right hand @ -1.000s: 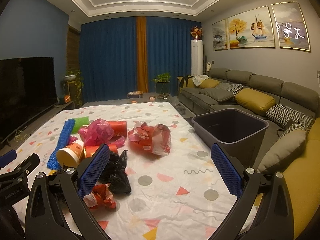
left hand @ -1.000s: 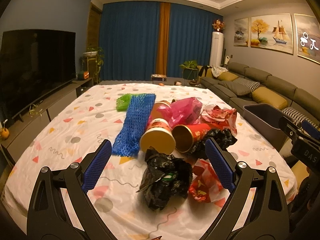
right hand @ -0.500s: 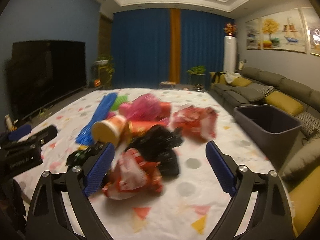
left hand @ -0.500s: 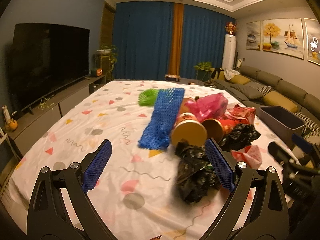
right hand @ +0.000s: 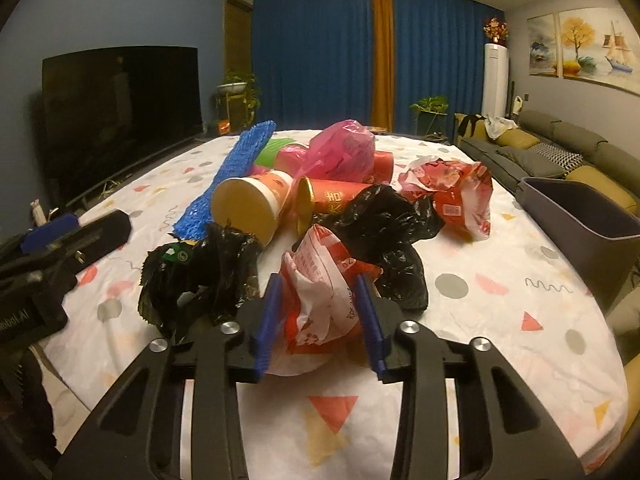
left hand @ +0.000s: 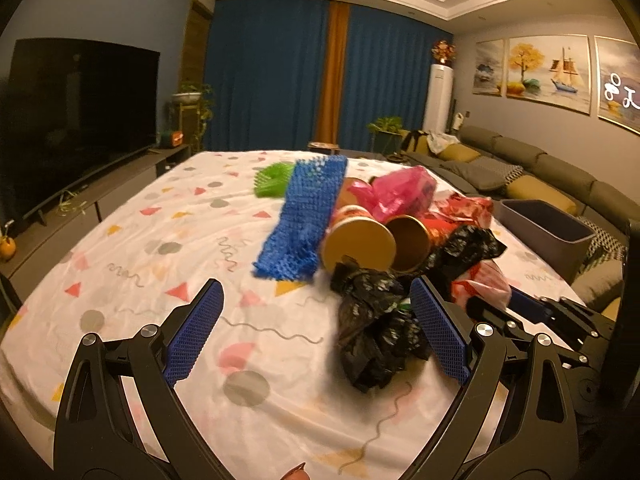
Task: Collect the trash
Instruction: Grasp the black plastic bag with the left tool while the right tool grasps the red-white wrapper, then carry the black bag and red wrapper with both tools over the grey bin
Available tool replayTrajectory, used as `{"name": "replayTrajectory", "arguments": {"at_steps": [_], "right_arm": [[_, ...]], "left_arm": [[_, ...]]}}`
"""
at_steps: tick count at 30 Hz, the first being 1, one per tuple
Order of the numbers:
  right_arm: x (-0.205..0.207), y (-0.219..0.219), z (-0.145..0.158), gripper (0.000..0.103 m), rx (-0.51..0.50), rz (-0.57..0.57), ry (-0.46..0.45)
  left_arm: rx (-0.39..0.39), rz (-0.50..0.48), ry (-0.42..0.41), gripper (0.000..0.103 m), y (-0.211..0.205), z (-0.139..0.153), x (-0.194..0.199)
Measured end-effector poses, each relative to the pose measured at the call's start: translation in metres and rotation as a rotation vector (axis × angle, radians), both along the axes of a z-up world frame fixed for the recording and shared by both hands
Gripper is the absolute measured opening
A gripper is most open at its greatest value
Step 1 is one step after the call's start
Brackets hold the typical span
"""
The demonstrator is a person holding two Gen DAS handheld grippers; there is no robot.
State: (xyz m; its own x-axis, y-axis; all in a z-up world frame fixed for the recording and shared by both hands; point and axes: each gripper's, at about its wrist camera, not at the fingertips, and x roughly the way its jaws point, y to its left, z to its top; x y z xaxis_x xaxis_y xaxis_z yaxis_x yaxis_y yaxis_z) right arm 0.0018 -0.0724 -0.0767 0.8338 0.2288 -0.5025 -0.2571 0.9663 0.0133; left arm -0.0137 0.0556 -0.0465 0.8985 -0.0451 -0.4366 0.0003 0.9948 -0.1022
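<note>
Where right gripper (right hand: 320, 312) gaped, fingers (right hand: 267, 316) closing around wrapper (right hand: 320, 296).

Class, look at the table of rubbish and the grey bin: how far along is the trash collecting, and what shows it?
Done: nothing visible; no rubbish shows in the grey bin, though its bottom is hidden.
In hand: the right gripper has just been closing around the red-and-white wrapper. The left gripper is open beside a black bag.
Left: cups, pink bag, blue mesh, other wrappers.
</note>
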Motion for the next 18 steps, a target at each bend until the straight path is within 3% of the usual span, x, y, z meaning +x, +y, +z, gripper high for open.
{"name": "replayTrajectory", "arguments": {"at_steps": [3,7,14,16,18], "right_arm": [[-0.003,-0.002,0.001,0.022,0.000,0.008,-0.017],[-0.007,-0.006,0.004,0.018,0.002,0.010,-0.031],[-0.017,-0.017,0.015,0.017,0.022,0.004,-0.061],[-0.019,-0.020,0.017,0.017,0.027,0.004,-0.067],[-0.022,-0.021,0.020,0.017,0.030,0.005,-0.075]], "left_arm": [[-0.015,-0.032,0.015,0.092,-0.006,-0.005,0.005],[-0.019,-0.059,0.045,0.084,-0.015,-0.013,0.016],[-0.027,-0.101,0.140,0.054,-0.023,-0.030,0.037],[-0.030,-0.117,0.160,0.044,-0.024,-0.033,0.040],[-0.042,-0.130,0.187,0.026,-0.024,-0.036,0.043]]}}
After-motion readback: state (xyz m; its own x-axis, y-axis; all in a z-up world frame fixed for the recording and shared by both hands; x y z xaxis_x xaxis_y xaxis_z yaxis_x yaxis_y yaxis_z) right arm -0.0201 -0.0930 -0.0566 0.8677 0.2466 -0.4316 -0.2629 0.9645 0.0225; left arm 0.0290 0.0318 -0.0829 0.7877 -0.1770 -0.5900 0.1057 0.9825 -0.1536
